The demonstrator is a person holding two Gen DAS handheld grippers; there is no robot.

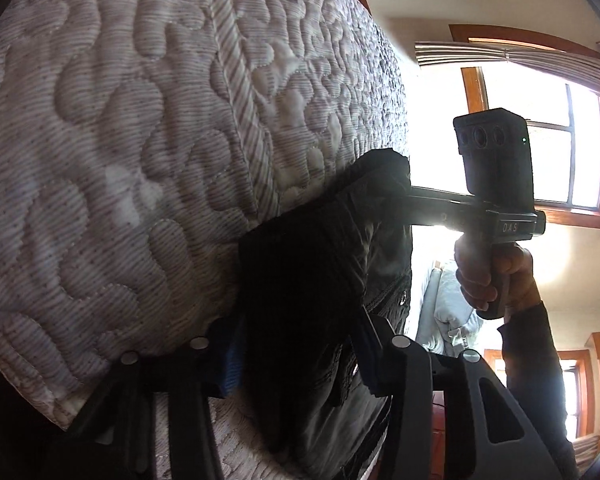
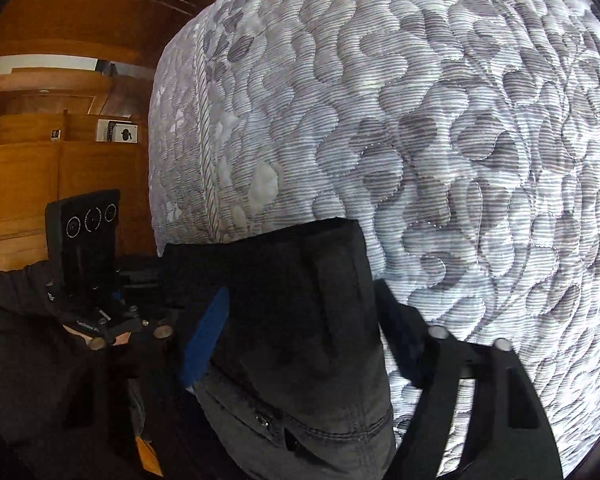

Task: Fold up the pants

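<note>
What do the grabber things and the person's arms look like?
Each gripper is black plastic with silver round bolts and blue pads inside its jaws: the left gripper, the right gripper. Each carries a black box with three round lenses on top. One rail has pale letters. The right hand is bare, with a dark sleeve.

Your left gripper (image 1: 296, 344) and right gripper (image 2: 300, 336) each have both fingers clamped on dark fabric; your right hand (image 1: 496, 276) wraps its gripper's handle, sleeve dark.
</note>
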